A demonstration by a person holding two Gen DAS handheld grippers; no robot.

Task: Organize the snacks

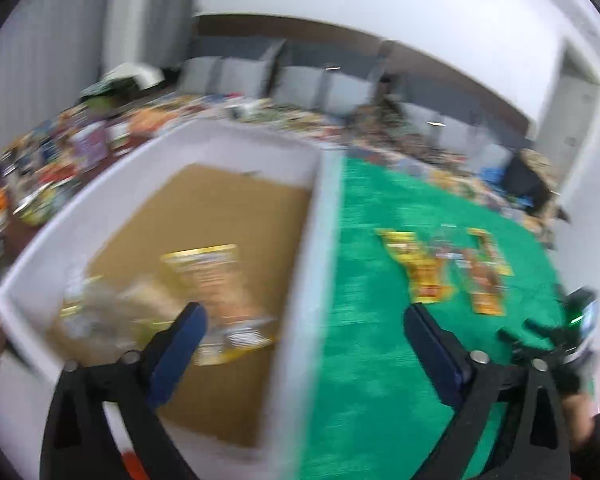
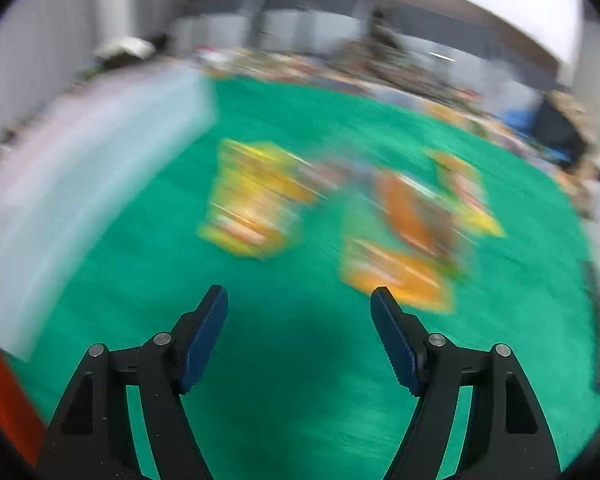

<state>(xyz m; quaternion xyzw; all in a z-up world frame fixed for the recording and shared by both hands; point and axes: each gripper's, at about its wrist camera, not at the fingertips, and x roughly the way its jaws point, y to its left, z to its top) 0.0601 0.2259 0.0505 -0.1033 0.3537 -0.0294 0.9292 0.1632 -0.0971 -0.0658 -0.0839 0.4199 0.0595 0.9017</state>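
Both grippers' fingers wide, empty: left gripper (image 1: 302, 312) over box (image 1: 320, 216), approx 3 packets (image 2: 256, 200) on mat (image 2: 300, 340).

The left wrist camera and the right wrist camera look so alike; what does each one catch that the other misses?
Only the left wrist view looks down into the white box, showing its brown floor and the snack packets lying inside, and it glimpses the right gripper at its edge. Only the right wrist view shows an orange-red object at its lower left corner. Both show the green mat, the yellow and orange packets on the mat, the box's white wall, and open blue fingers with nothing between them.
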